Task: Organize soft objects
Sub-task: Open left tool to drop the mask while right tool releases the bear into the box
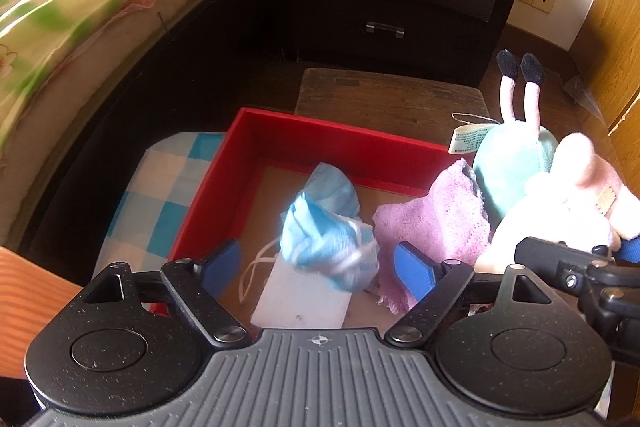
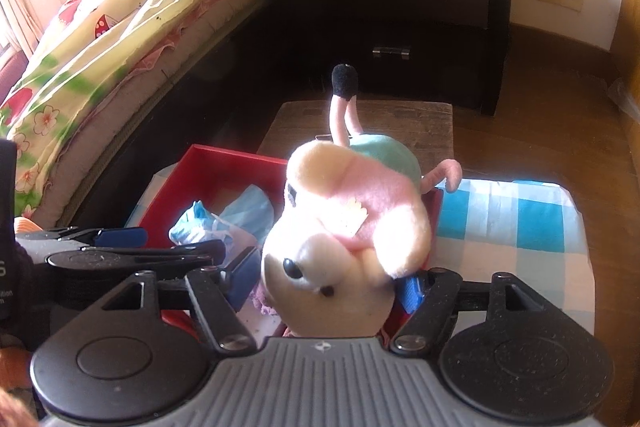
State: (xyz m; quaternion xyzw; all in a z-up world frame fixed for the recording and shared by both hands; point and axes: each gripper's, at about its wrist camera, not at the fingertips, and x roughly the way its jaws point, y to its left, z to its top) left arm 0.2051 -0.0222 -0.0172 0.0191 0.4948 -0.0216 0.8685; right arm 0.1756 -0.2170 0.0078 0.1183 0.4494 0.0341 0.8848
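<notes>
Step in hand, judged: depositing soft items in red box (image 1: 256,143), on checked cloth (image 1: 160,187) beside bed (image 1: 80,7). Plush (image 2: 348,223): pink-cream, teal body, head-down at box's right wall, legs up, between right gripper (image 2: 328,285) jaws; pad contact not discernible. Towel (image 1: 436,223), lilac, left of plush. Blue mask (image 1: 328,227), crumpled, in box between released left gripper (image 1: 318,267) jaws. Next: withdraw both upward, clear of contents.

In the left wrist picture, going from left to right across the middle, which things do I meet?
Checked cloth → red box left wall → blue crumpled masks → purple towel → plush toy.
</notes>
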